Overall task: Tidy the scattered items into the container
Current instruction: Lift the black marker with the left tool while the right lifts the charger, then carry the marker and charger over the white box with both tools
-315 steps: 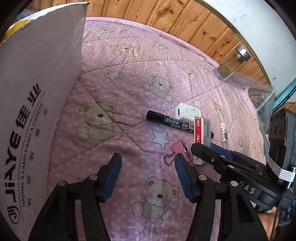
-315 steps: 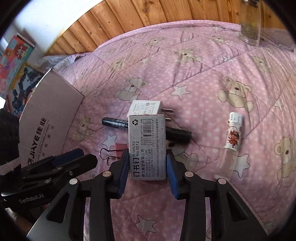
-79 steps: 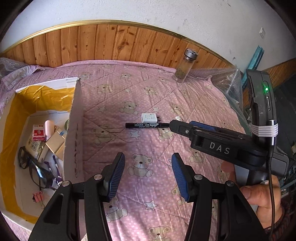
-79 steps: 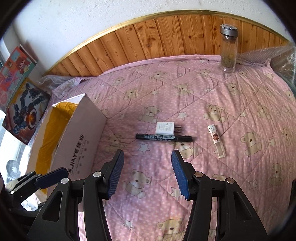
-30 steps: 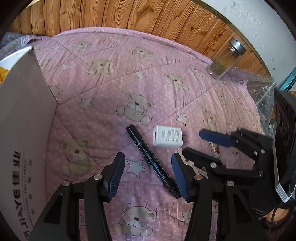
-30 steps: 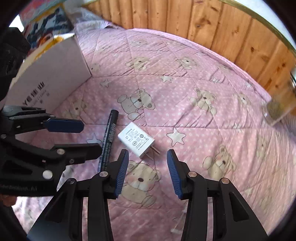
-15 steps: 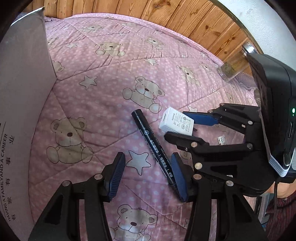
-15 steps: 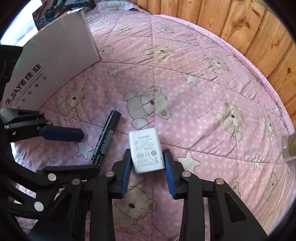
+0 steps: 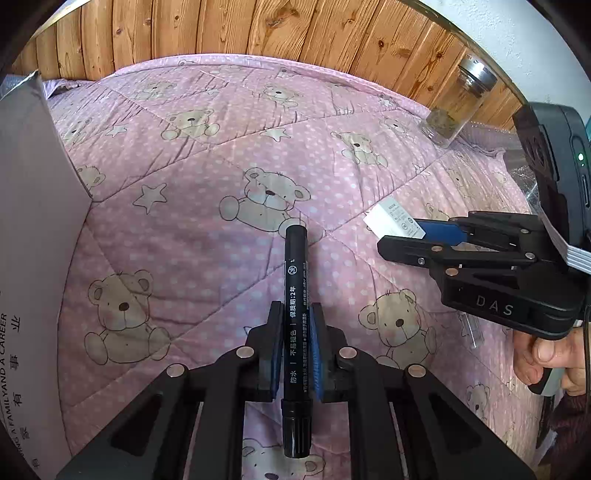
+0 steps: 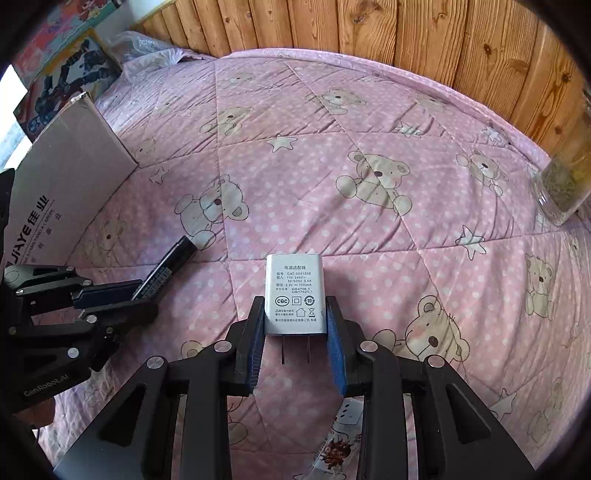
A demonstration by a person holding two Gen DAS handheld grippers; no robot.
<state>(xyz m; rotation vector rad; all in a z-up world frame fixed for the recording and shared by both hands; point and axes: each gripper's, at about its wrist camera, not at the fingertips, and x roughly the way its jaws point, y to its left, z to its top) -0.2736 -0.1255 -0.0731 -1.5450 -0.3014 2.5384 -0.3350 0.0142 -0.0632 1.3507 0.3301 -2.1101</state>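
My left gripper [image 9: 294, 314] is shut on a black marker pen [image 9: 295, 317], which points away along the fingers above the pink bear quilt [image 9: 207, 206]. My right gripper [image 10: 295, 314] is shut on a white power adapter [image 10: 294, 291], label up, prongs toward the camera. The right gripper [image 9: 406, 240] with the adapter [image 9: 391, 221] shows in the left wrist view at the right, held by a hand [image 9: 550, 354]. The left gripper [image 10: 140, 293] holding the marker [image 10: 166, 269] appears at the left of the right wrist view. The cardboard box [image 10: 62, 199] stands at the left.
A glass jar [image 9: 458, 107] with a metal lid stands by the wooden wall [image 9: 258, 33] at the back right. A small tube with a printed label [image 10: 336, 443] lies on the quilt beneath my right gripper. Picture boxes [image 10: 62, 74] lean behind the cardboard box.
My left gripper has closed on the black marker and lifted it. The right gripper, with the adapter between its fingers, has raised it off the quilt.
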